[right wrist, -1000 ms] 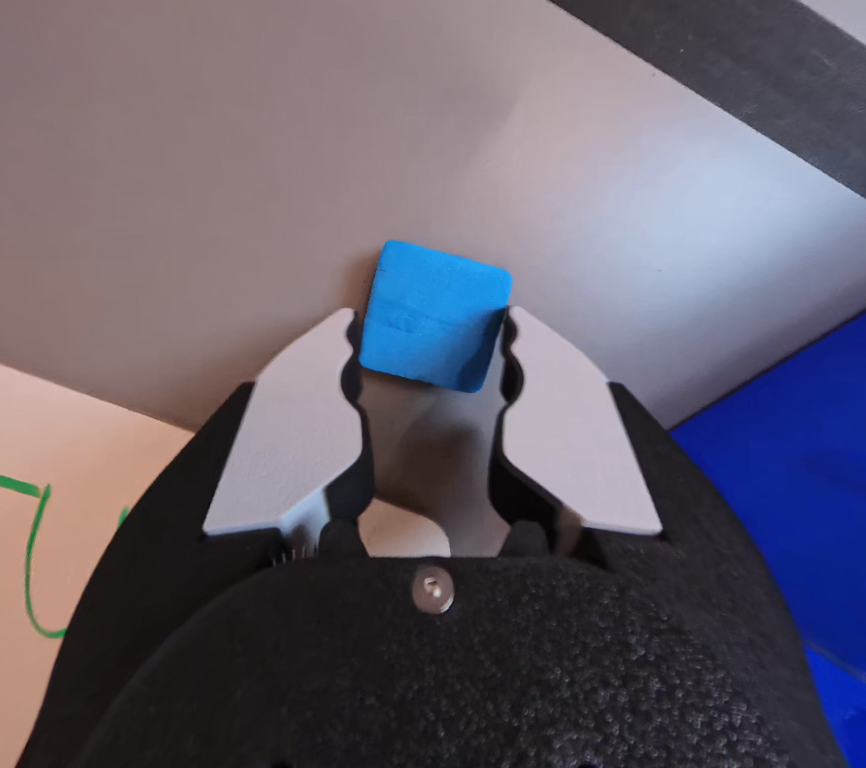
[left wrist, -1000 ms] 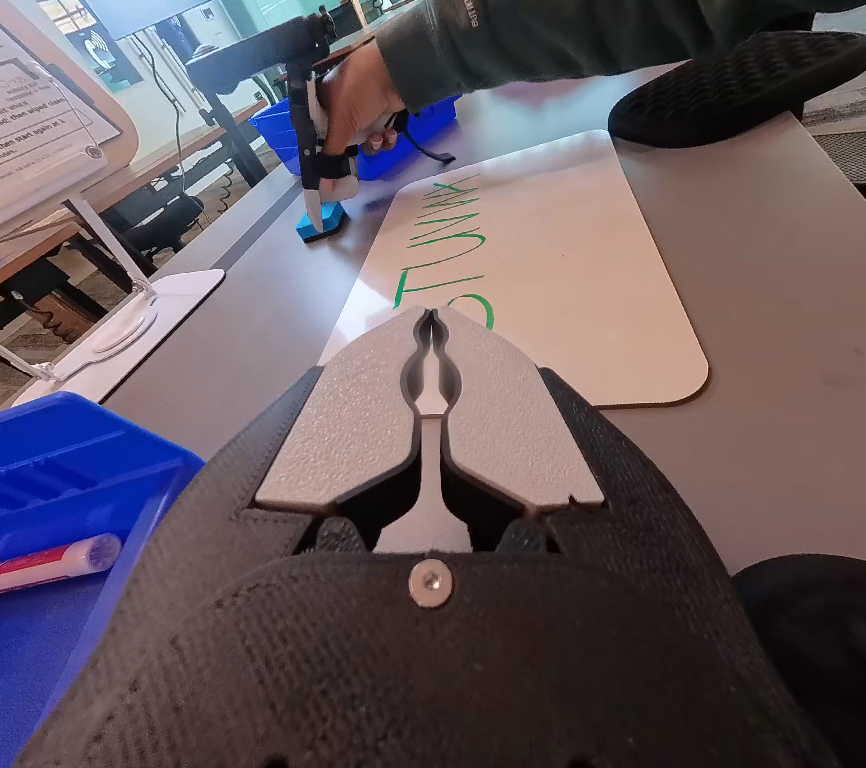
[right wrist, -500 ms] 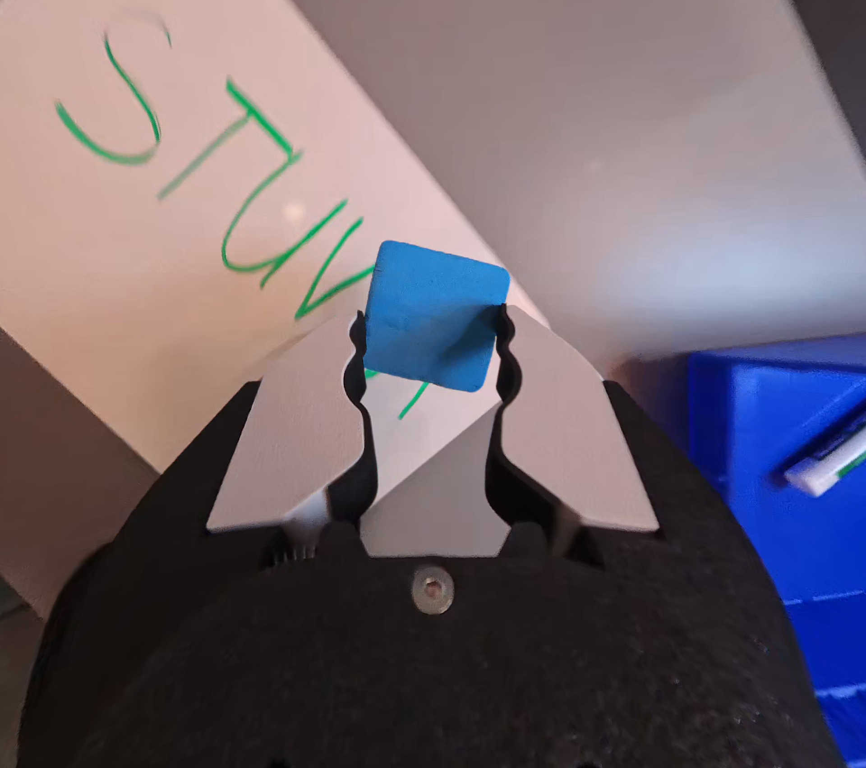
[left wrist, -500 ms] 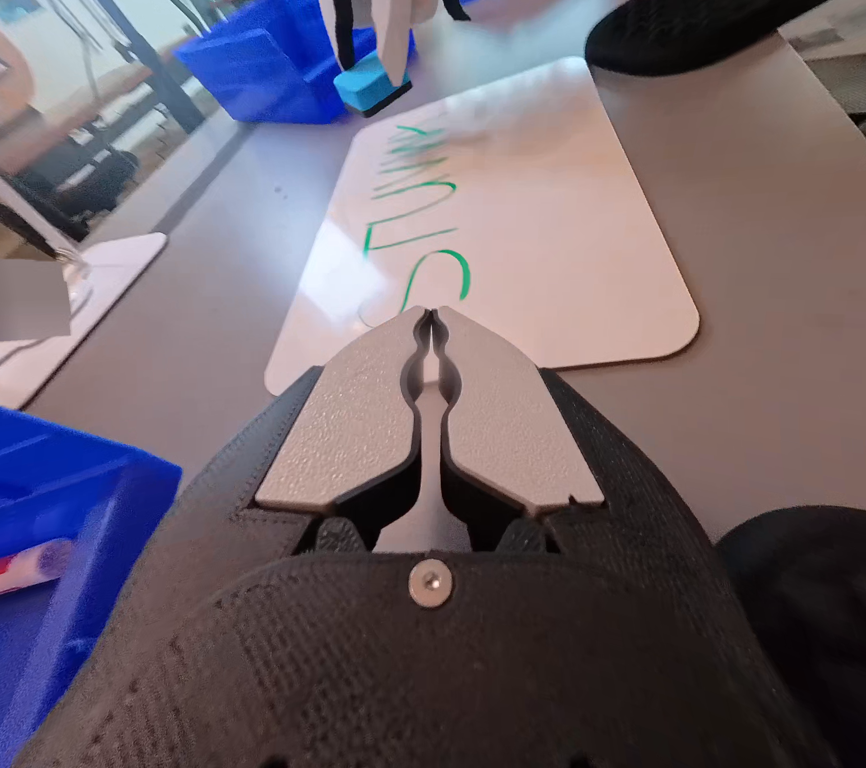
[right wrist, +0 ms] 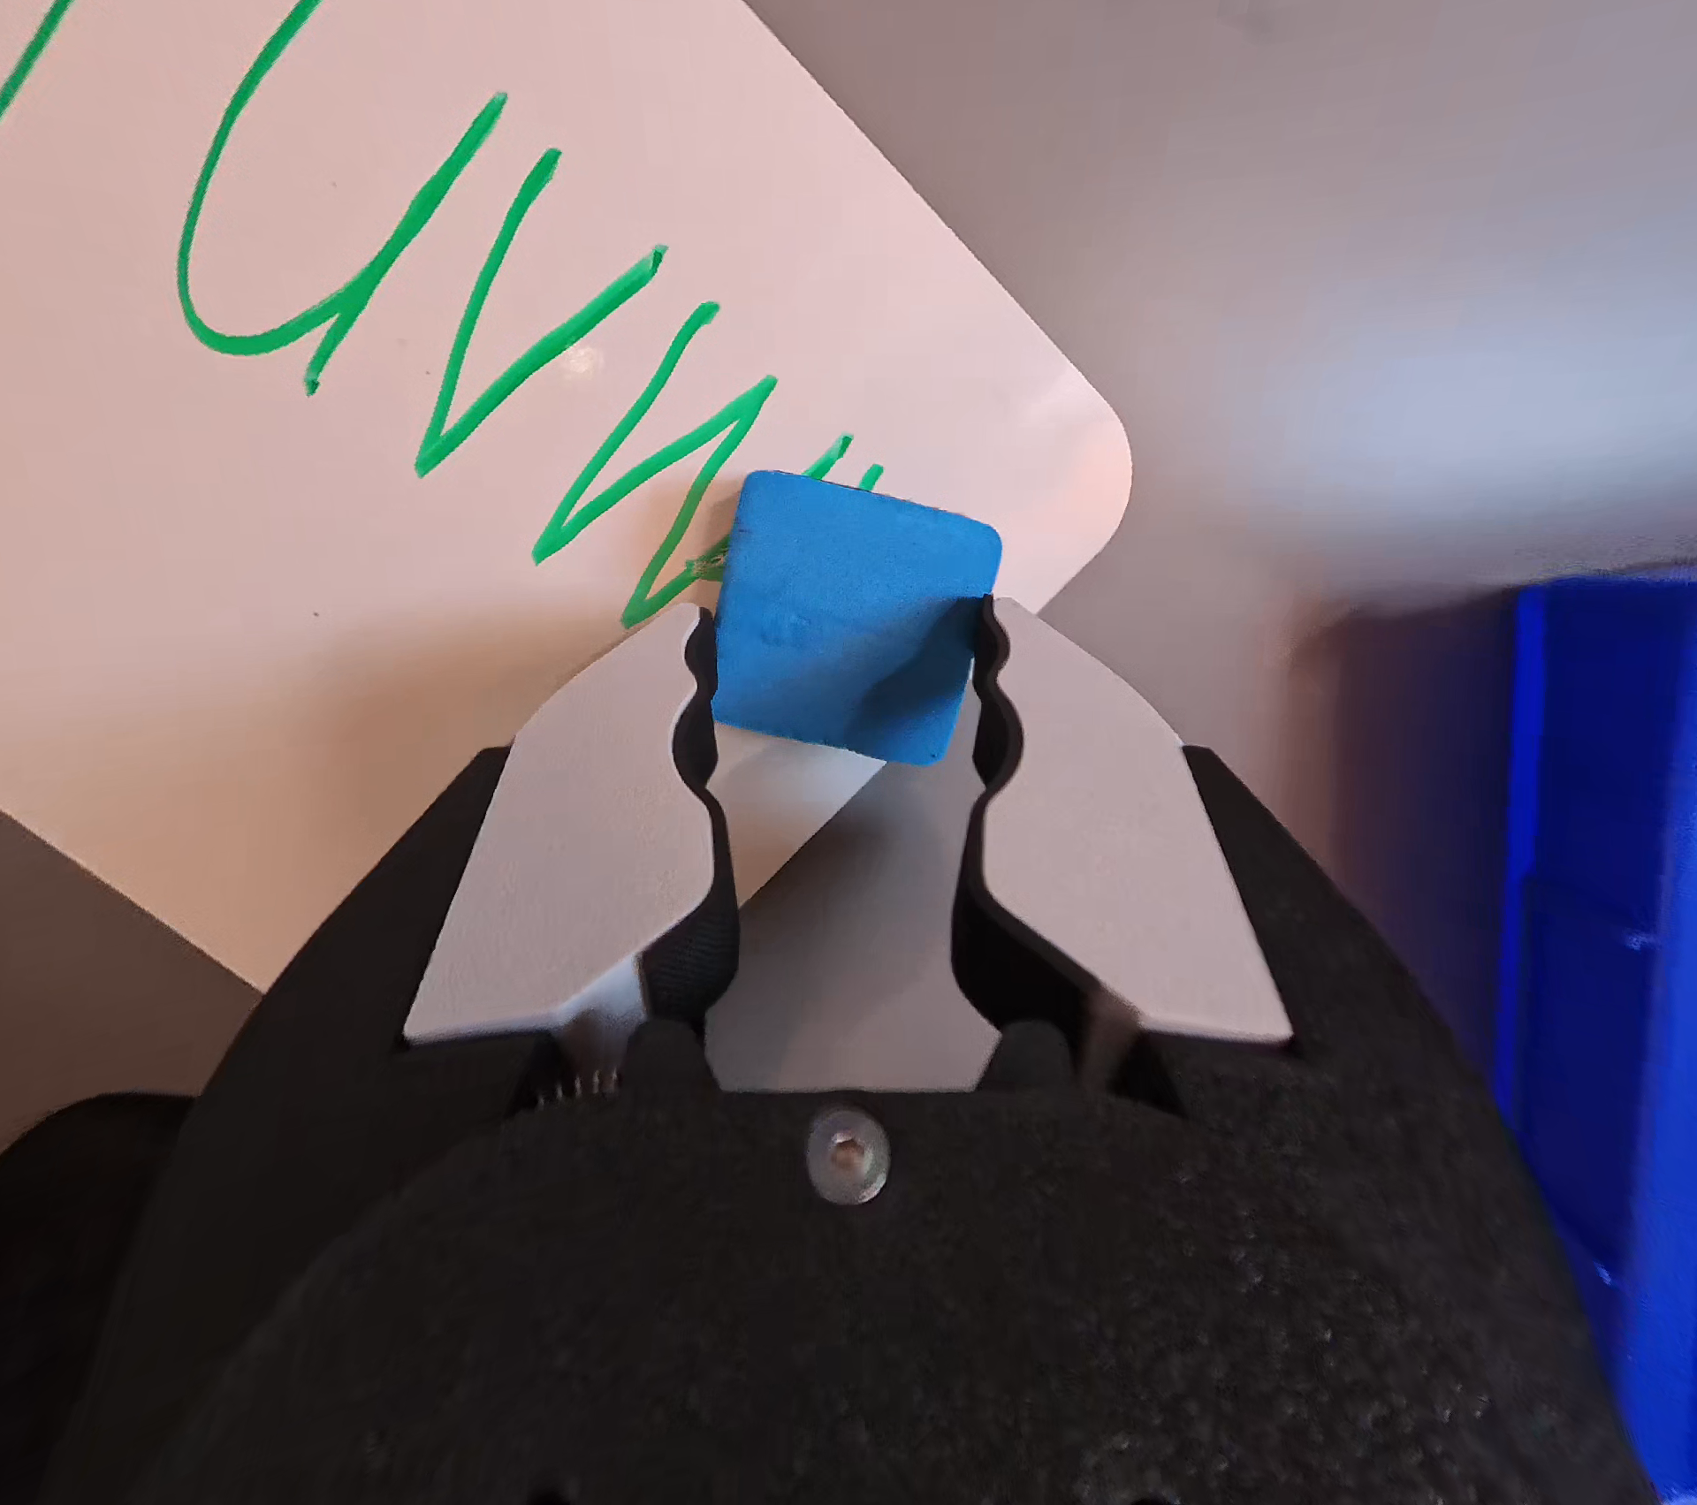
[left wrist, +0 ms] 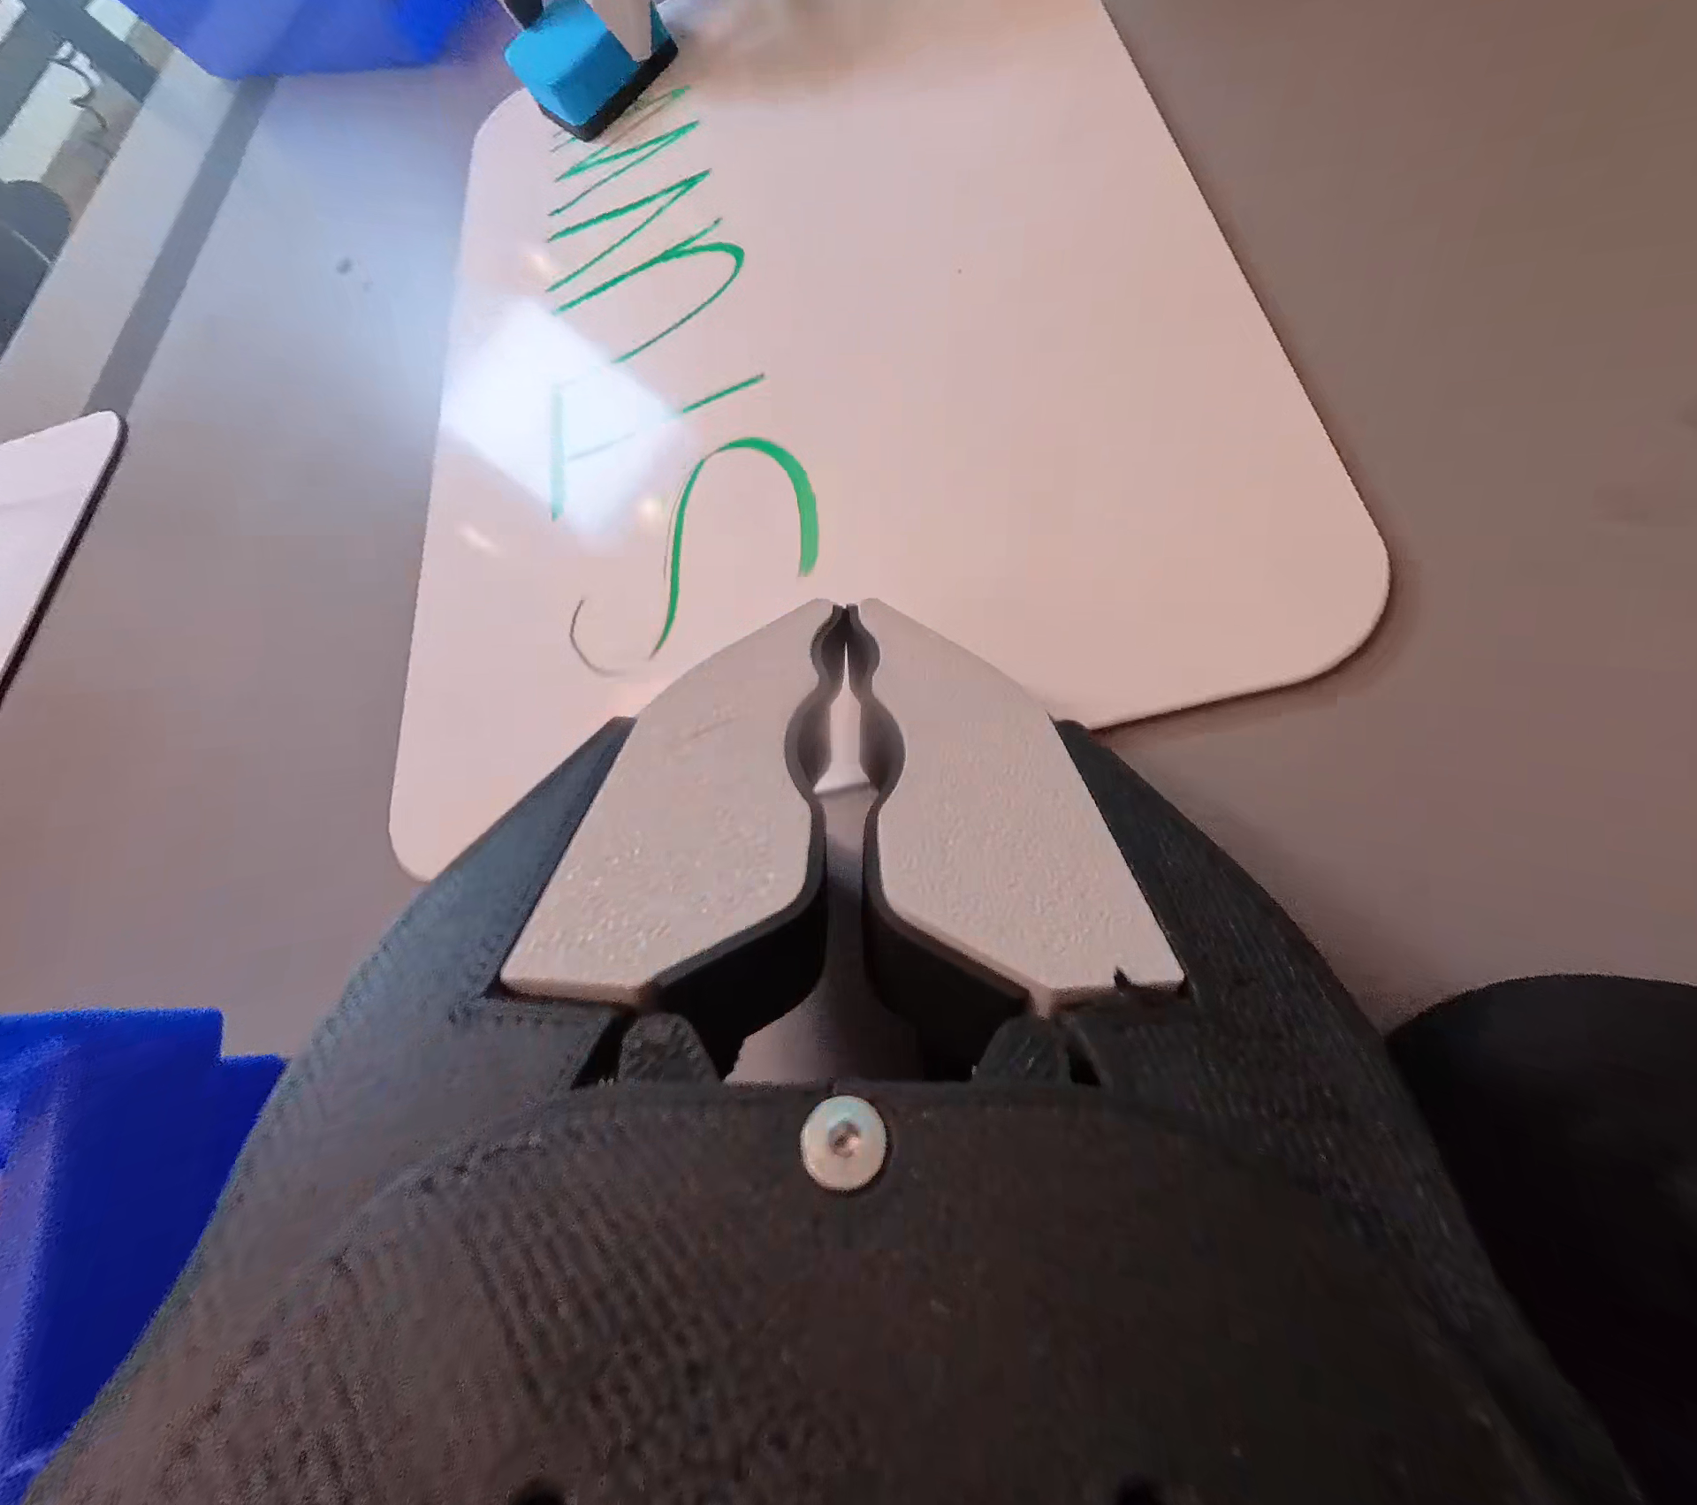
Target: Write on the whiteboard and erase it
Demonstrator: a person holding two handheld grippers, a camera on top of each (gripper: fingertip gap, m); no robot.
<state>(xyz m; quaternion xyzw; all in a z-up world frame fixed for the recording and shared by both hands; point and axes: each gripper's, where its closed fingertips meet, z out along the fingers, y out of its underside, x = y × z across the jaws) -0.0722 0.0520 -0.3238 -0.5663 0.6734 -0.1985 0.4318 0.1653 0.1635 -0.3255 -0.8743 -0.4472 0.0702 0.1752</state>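
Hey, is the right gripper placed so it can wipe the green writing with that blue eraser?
Probably yes. The right gripper is shut on the blue eraser, which sits at the far end of the green writing on the whiteboard, and nothing blocks the letters ahead.

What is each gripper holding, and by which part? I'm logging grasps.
The right gripper holds the blue eraser, its fingers clamping two opposite sides. The left gripper is shut and holds nothing.
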